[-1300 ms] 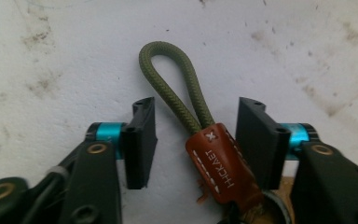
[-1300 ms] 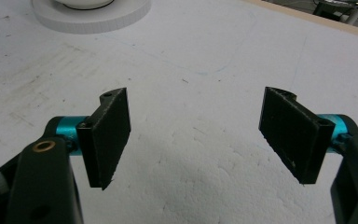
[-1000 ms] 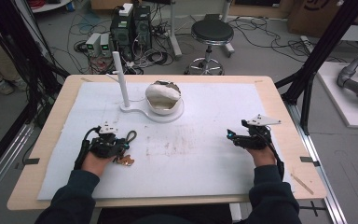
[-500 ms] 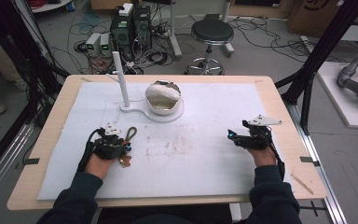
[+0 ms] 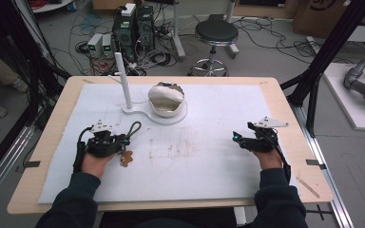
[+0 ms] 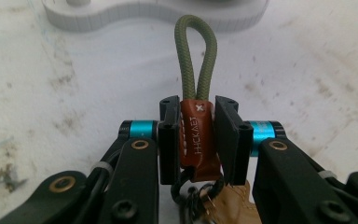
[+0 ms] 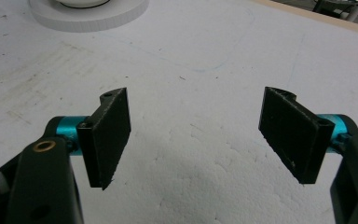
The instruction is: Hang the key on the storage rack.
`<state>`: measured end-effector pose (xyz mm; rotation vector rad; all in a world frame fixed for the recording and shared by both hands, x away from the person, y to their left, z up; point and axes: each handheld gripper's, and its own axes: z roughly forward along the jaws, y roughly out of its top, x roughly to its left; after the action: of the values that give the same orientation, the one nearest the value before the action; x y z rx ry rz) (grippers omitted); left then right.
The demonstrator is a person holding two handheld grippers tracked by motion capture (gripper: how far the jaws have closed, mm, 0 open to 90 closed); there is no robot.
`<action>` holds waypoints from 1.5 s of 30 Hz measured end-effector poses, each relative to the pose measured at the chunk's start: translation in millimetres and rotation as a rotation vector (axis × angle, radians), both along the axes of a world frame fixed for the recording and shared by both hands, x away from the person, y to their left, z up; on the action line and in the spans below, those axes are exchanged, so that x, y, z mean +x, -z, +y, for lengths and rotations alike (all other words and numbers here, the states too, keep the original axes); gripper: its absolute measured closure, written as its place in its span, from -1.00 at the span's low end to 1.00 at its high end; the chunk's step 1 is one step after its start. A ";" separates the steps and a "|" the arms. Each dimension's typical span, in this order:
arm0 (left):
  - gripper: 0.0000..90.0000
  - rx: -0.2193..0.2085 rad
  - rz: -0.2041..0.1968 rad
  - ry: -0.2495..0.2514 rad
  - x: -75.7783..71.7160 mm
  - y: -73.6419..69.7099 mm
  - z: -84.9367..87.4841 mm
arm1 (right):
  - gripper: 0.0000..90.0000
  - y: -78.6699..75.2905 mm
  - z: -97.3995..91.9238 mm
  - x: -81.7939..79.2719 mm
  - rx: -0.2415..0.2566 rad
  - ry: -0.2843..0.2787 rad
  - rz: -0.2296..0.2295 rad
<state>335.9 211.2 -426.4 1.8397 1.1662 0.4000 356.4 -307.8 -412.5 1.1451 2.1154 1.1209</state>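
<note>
Gripping a keychain (image 6: 196,140) is what the left gripper (image 6: 198,140) is up to right now: its jaws have just been closing in, and the brown leather tab of that keychain sits squeezed between the two black pads. You can read some stamped lettering down the leather in the left gripper view. An olive green cord loop (image 6: 196,56) sticks up out of the tab, pointing toward the white stand base (image 6: 158,14) further up the table. Below the pads there's a dark ring and a tan leather bit hanging, partly hidden.

From the high view, the left gripper (image 5: 123,141) sits over the left part of the white foam mat (image 5: 209,156), with the keychain's tan piece (image 5: 126,159) lying on the mat right next to the hand. The stand has a white post (image 5: 122,80) and a bowl-ish thing (image 5: 166,99) on it, well apart from both hands.

Over on the other side, the right gripper (image 7: 200,135) has its jaws spread wide with just bare mat between them, holding nothing. It rests near the mat's right edge (image 5: 240,139).
</note>
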 end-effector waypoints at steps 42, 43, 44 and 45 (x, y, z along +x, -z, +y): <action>0.60 -0.211 -0.373 -0.056 16.7 -99.8 34.9 | -0.44 -4.7 -8.8 -4.1 0.059 0.008 -0.044; 0.60 -0.215 -0.368 -0.061 19.5 -101.3 36.4 | -0.44 -4.8 -8.9 -4.2 0.059 0.011 -0.044; 0.60 -0.219 -0.370 -0.064 21.1 -101.9 37.2 | -0.44 -4.7 -9.0 -4.2 0.060 0.011 -0.044; 0.60 -0.225 -0.367 -0.068 23.6 -102.5 38.3 | -0.44 -4.7 -9.1 -4.1 0.059 0.010 -0.043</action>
<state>359.5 249.6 -323.9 1.4615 0.9778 0.5923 352.3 -316.9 -407.8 1.1465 2.0545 1.1997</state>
